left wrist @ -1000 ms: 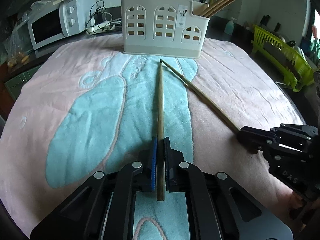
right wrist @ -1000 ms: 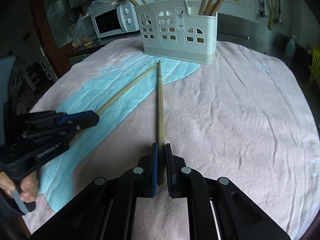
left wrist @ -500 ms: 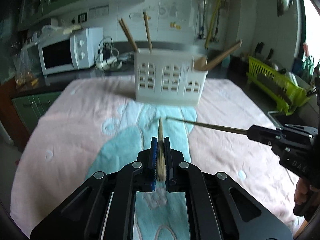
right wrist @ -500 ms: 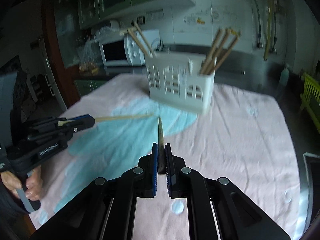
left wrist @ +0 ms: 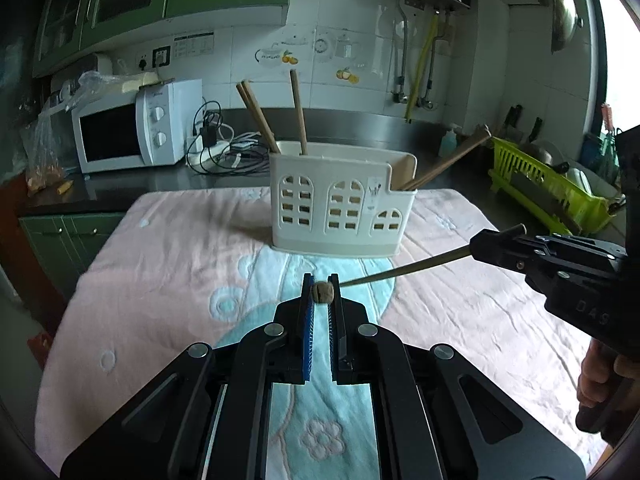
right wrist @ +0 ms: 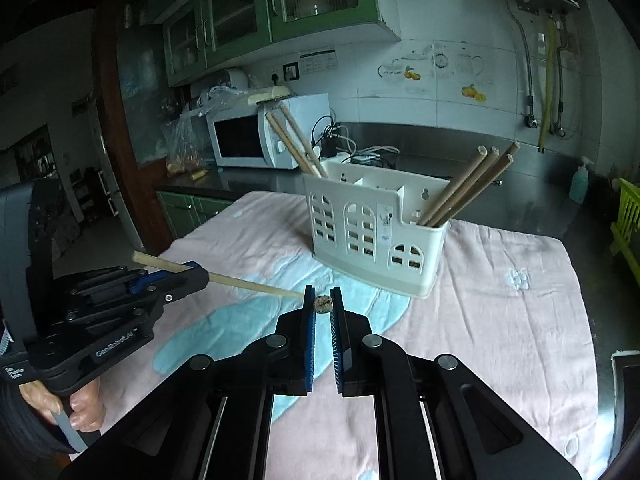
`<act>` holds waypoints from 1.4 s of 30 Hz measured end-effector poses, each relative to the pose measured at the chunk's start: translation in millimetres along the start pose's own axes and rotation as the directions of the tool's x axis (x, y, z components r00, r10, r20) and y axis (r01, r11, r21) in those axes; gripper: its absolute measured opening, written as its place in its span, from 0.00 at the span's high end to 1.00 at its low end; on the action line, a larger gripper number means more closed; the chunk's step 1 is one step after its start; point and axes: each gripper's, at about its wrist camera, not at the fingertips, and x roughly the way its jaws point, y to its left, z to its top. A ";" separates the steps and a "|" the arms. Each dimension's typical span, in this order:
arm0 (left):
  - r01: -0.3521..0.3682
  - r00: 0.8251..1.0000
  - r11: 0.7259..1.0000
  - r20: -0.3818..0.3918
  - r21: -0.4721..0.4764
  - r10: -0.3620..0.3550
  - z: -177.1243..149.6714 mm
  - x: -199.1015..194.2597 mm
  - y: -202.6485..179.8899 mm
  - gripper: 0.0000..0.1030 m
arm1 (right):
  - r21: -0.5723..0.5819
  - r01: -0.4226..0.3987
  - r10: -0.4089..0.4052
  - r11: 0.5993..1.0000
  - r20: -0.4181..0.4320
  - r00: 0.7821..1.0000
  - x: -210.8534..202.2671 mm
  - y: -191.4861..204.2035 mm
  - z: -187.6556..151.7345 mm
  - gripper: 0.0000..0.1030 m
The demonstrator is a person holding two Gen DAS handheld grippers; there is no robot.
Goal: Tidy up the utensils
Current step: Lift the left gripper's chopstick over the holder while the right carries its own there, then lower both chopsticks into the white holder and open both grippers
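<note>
1. The left chopstick (right wrist: 240, 282) is being carried in the air over the pink and teal towel (left wrist: 180, 264), its shaft running level and its thin tip reaching towards the right gripper's fingertips. In the left wrist view only its butt end shows, pinched between the pads.
2. The right chopstick (left wrist: 404, 272) is hanging likewise above the towel, its tip nearing the left gripper's nose; both sticks are sitting short of the white utensil caddy (left wrist: 340, 208).
3. The caddy is standing upright at the far side of the towel, with wooden chopsticks already leaning out of its left end compartment and its low right end compartment; which slot these two are meant for I cannot tell.
4. To do this carry well, I judge each stick should be tipped so its thin end is pointing down before it is reaching the rim, and the two tips, which are nearly crossing, should be kept apart so neither is knocked askew.
5. The left gripper (left wrist: 321, 292) is clamping its stick near the thick end, jaws nearly together with only the stick's width between them.
6. The right gripper (right wrist: 323, 303) is gripping the same way, blue pads pressing the butt of its own stick.
7. A microwave (left wrist: 132, 128) is sitting on the counter behind, well clear.
</note>
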 end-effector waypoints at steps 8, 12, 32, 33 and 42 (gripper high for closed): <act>-0.001 1.000 1.000 0.001 0.004 0.001 9.7 4.2 5.1 0.95 | 0.026 -0.011 0.011 1.000 -0.002 1.000 12.7 -0.8 10.3 0.93; 0.008 1.000 1.000 0.002 0.002 -0.008 17.7 4.2 6.7 0.95 | 0.013 -0.010 0.010 1.000 0.000 1.000 11.4 0.7 18.9 0.93; 0.071 0.984 0.996 0.161 0.052 -0.079 138.9 -30.2 -8.3 0.95 | -0.090 0.028 -0.024 0.996 0.049 0.999 -75.7 -23.6 143.9 0.93; 0.065 0.982 0.996 0.174 0.057 -0.074 147.2 -29.4 -9.9 0.95 | -0.094 0.037 -0.032 0.995 0.055 0.998 -77.2 -24.7 149.5 0.93; -0.040 0.987 0.996 0.158 0.081 0.027 183.6 14.2 -10.5 0.95 | -0.089 0.091 -0.087 0.992 0.050 0.995 -50.7 -44.4 172.6 0.93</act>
